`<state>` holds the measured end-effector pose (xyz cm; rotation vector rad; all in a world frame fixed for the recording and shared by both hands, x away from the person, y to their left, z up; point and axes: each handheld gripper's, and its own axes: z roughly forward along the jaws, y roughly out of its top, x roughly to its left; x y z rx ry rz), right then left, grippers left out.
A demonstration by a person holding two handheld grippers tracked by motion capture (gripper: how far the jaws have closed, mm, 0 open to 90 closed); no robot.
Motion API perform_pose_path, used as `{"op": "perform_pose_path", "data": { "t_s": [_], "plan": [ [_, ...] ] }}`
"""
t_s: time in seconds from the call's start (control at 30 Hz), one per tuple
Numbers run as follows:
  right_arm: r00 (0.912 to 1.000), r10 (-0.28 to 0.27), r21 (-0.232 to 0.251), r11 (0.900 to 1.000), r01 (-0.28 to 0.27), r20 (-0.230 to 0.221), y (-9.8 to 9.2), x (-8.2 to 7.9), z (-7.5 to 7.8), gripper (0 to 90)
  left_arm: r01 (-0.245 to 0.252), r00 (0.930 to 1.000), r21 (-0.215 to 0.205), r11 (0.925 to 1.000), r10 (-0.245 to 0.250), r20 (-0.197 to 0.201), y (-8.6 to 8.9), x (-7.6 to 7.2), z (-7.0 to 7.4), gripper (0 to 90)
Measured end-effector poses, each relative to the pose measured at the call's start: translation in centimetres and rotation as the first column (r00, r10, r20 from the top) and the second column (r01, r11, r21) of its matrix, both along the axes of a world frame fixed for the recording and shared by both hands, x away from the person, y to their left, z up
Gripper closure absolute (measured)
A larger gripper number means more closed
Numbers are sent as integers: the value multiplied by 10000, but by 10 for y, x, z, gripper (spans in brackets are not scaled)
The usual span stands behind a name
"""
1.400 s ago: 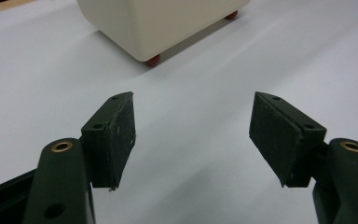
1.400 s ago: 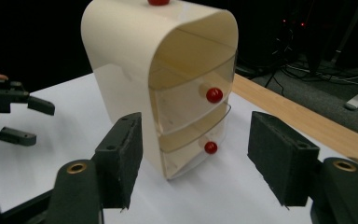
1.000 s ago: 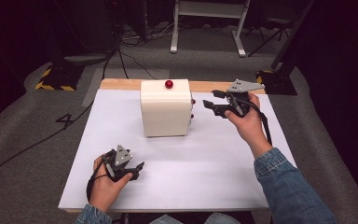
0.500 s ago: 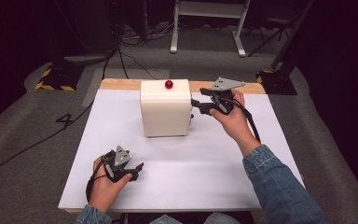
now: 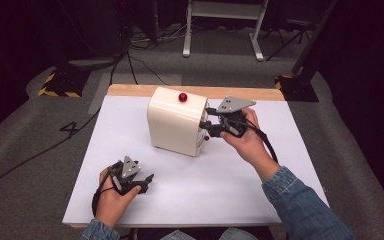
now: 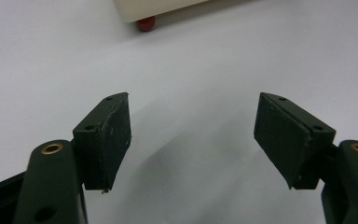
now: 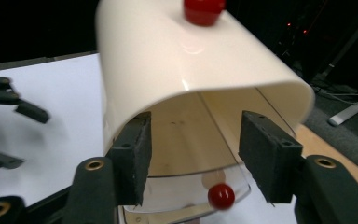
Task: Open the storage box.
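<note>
**A:** Bread box [image 5: 175, 120] first: from the high view it stands on the far half of the white table [image 5: 190, 200], a cream box with a red knob [image 5: 182, 97] on top and a clear front flap on its right side. The right gripper [image 5: 209, 122] is level with that side, its jaws right at the opening. The left gripper [image 5: 142, 182] rests near the front left edge of the table, well apart from the box.

**B:** And the left gripper view?

**A:** Its jaws stand wide apart with nothing between them, only bare table. The bottom edge of the box and a small red foot [image 6: 145, 23] sit far off at the top.

**B:** The right gripper view?

**A:** The jaws have just been closing a little, but they are released: the pads stand either side of the box mouth and press on nothing. A small red handle knob [image 7: 221, 196] on the clear flap [image 7: 186, 191] sits low between them, not yet pinched.

**B:** So which step is this?

**A:** I judge it the approach to the flap's handle, before any grip. The next move calls for dropping the jaws a touch so the small knob lies squarely between the pads, closing on it, then swinging the flap along its curve rather than tugging straight, or the light box may slide.
</note>
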<state>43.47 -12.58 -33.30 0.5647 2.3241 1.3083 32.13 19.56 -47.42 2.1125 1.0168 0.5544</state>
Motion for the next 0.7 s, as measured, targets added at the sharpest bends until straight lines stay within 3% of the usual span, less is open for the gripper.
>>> {"op": "perform_pose_path", "data": {
  "t_s": [0.17, 0.2, 0.4, 0.53, 0.63, 0.7],
  "plan": [
    [9999, 27, 93, 10000, -28, 124, 6, -31, 0, 423, 3, 10000, 2, 10000, -3, -35, -2, 0, -1, 278],
    [9999, 127, 285, 9995, -125, -66, 8, -38, 0, 404, 4, 10000, 3, 10000, -4, -34, -2, 0, -1, 278],
    [9997, -236, 415, 9988, 241, -117, 3, -43, 1, 354, 32, 10000, -46, 10000, -32, -47, -2, 2, -1, 277],
    [9986, -489, 665, 9965, 502, -207, -15, -48, 0, 353, 83, 9999, -8, 10000, -83, -119, -1, 4, -3, 275],
    [9969, -650, 588, 9960, 675, -437, -32, -52, -8, 360, 121, 9996, -1, 9999, -121, -258, 1, 4, -4, 273],
    [9952, -752, 503, 9956, 784, -625, -40, -53, -16, 344, 57, 9995, -212, 9998, -64, -317, 3, 3, -5, 272]
  ]
}}
